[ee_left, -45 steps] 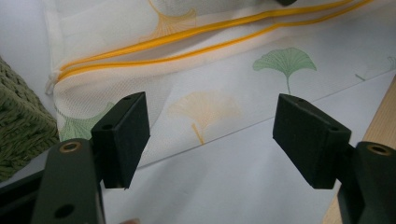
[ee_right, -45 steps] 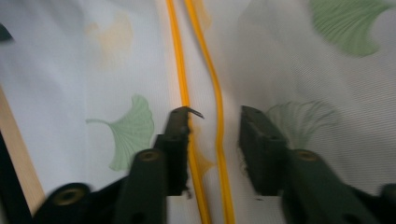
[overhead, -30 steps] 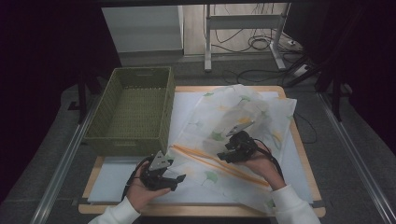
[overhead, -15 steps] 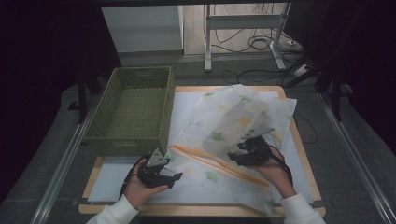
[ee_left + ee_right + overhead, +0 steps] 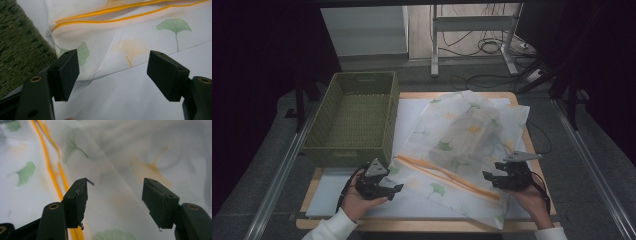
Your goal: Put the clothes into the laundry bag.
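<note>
A white mesh laundry bag (image 5: 462, 145) printed with green and orange ginkgo leaves lies across the board, with an orange zipper (image 5: 447, 176) running diagonally. Something pale is bundled inside it. My left gripper (image 5: 394, 189) is open just off the bag's near left corner (image 5: 75, 75), nothing between its jaws. My right gripper (image 5: 488, 177) is open over the bag's right side, beside the zipper's lower end (image 5: 62, 192). In the left gripper view the gripper (image 5: 112, 75) faces the bag's edge. In the right gripper view the gripper (image 5: 115, 200) hovers above the mesh fabric (image 5: 140, 152).
A green woven basket (image 5: 352, 120) stands empty at the left of the white board (image 5: 327, 192), its wall close to my left gripper (image 5: 17, 50). Metal rails run along both table sides. Table legs and cables lie on the floor beyond.
My right gripper has drawn back toward the near right, away from the raised fabric, and the bag has settled flatter. The left gripper has shifted slightly.
</note>
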{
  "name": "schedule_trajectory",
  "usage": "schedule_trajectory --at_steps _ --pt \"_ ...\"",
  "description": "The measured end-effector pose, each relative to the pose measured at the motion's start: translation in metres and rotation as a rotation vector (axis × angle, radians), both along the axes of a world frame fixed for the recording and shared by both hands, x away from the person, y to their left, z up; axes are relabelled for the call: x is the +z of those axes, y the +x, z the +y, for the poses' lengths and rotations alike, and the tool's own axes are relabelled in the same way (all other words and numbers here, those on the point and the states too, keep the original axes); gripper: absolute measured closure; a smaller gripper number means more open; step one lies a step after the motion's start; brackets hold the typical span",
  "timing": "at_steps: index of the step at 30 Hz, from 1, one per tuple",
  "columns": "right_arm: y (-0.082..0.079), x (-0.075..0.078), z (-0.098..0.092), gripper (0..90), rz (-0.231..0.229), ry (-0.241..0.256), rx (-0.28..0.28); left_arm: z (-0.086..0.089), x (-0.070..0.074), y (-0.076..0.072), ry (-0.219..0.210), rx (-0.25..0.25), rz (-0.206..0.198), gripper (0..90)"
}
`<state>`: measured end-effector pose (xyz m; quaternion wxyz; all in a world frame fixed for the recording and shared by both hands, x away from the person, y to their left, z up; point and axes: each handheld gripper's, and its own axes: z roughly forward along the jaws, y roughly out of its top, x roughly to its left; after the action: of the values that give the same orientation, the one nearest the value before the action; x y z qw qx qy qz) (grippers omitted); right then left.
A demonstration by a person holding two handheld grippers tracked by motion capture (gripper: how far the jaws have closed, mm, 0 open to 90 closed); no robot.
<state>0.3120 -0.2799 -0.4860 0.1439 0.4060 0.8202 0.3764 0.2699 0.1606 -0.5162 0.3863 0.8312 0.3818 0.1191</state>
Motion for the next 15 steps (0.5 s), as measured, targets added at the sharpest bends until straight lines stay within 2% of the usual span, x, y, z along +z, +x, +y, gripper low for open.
schedule_trajectory --at_steps 4,15 --pt "-0.0015 -0.0073 -0.0089 35.4 0.015 0.005 -0.009 0.0000 -0.0011 0.0014 0.005 0.005 0.001 25.5" --pt "-0.0009 -0.0056 -0.0079 34.6 -0.003 0.021 0.003 0.0001 -0.0027 0.0022 0.014 0.012 -0.001 24.9"
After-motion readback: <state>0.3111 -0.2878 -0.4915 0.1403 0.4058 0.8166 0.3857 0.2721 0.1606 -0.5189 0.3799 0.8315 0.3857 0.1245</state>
